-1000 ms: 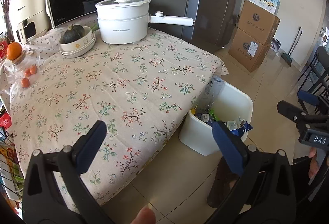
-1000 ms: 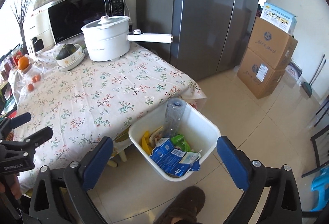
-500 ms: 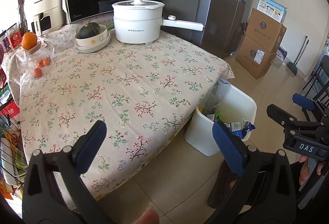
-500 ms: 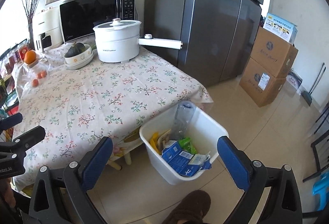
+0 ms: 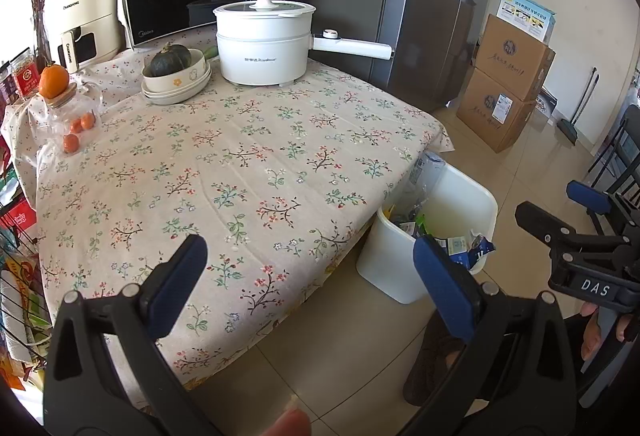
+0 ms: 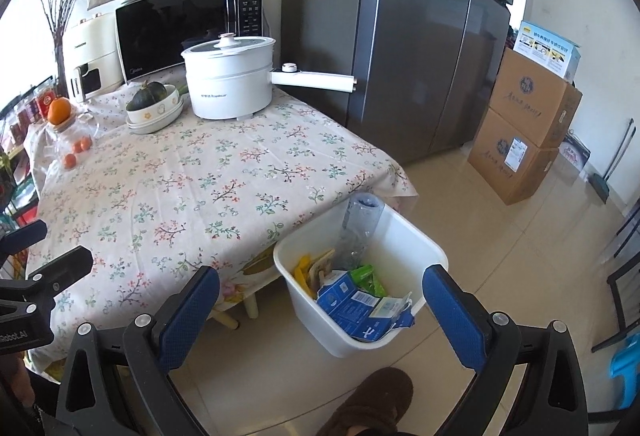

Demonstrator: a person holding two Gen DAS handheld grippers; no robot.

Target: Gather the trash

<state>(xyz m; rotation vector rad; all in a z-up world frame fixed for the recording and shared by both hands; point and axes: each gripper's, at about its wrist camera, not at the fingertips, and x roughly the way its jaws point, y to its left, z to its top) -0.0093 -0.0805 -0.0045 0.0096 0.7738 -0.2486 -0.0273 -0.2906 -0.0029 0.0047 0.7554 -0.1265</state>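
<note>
We see the white bin [image 6: 362,292] on the tiled floor, just beside the table's near corner, partly under the hanging flowered tablecloth [image 6: 208,179]. It holds a torn blue carton [image 6: 356,310], a green wrapper [image 6: 368,278], something yellow [image 6: 302,274] and a clear plastic bottle [image 6: 360,226] leaning upright against its far wall. Our right gripper [image 6: 316,310] hangs above the bin with its jaws wide apart and empty. Our left gripper [image 5: 310,282] is likewise spread, holding nothing, over the table's edge. Farther back on the cloth stand a white pot [image 5: 264,39] and bowls with a squash [image 5: 176,77].
</note>
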